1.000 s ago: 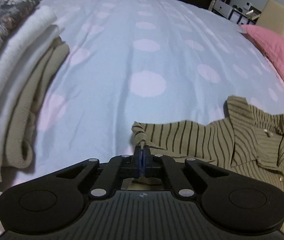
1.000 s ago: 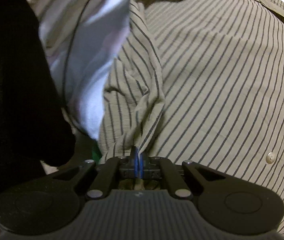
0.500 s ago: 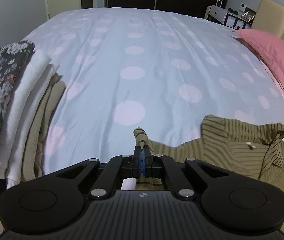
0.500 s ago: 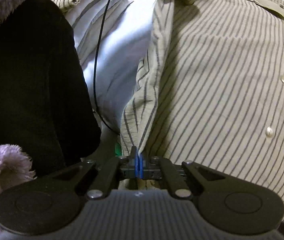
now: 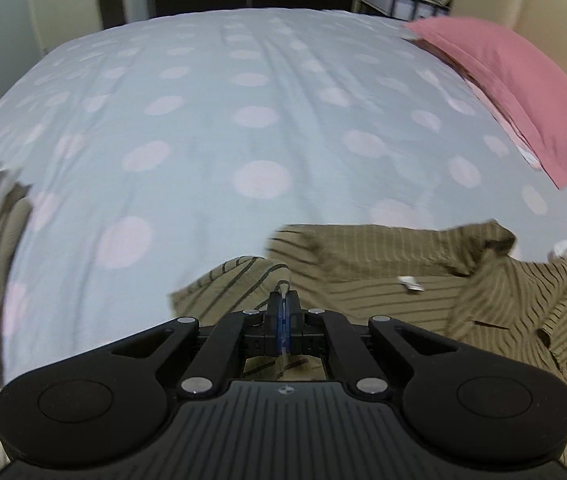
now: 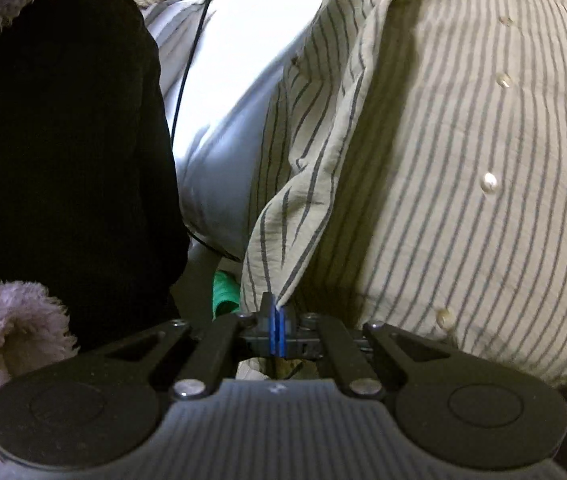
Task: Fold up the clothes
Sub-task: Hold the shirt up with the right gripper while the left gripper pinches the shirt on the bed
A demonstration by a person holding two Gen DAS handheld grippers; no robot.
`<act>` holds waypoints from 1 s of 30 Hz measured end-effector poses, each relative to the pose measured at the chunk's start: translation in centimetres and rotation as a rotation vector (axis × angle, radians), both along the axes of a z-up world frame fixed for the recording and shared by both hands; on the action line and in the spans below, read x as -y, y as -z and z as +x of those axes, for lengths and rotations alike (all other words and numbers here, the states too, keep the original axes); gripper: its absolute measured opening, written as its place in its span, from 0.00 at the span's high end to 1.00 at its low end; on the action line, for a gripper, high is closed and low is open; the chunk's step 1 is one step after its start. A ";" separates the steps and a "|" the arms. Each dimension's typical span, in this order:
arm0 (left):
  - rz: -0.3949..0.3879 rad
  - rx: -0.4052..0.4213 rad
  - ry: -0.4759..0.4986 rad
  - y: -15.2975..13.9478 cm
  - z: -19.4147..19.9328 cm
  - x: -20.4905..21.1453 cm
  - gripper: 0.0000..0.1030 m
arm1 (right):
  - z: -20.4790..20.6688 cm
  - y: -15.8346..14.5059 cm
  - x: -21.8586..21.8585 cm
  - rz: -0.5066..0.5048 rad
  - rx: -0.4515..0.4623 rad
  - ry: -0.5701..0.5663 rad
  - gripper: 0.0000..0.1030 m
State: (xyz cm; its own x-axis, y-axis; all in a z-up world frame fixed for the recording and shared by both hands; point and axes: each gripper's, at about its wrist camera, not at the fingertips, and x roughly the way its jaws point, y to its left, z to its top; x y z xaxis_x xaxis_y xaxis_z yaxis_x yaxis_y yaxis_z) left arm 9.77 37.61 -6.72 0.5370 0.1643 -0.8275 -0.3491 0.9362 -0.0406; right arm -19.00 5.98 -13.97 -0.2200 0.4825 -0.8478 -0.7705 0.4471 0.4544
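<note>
Thin crinkled cloth shirt [image 6: 443, 200], matt bedspread [image 5: 203, 140]

Each gripper is matte black. The left gripper [image 5: 283, 307] and the right gripper [image 6: 274, 312] both have blue pads on narrow fingers, angled link arms with silver screws [image 5: 198, 383], two round discs at the sides and a ribbed grey-black body bearing a small round mark [image 5: 286, 390].

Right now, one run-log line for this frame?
task: fold clothes | left gripper: shut on striped shirt | right gripper: shut on shirt edge | surface: polka-dot bedspread
</note>
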 end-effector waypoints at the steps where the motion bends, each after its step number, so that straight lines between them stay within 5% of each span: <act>1: 0.001 -0.003 0.015 0.2 0.5 0.7 1.00 | 0.0 0.2 0.4 -0.004 -0.012 0.008 0.98; 16: 0.015 -0.069 0.175 4.6 6.1 9.4 1.00 | 0.7 3.0 3.8 -0.083 -0.105 0.129 0.98; 28: -0.039 -0.059 0.193 7.5 7.2 10.1 0.99 | -0.1 6.0 4.9 -0.156 -0.171 0.195 0.98; 30: -0.037 -0.065 0.189 7.3 7.2 10.1 0.90 | -0.4 6.3 4.9 -0.166 -0.174 0.197 0.98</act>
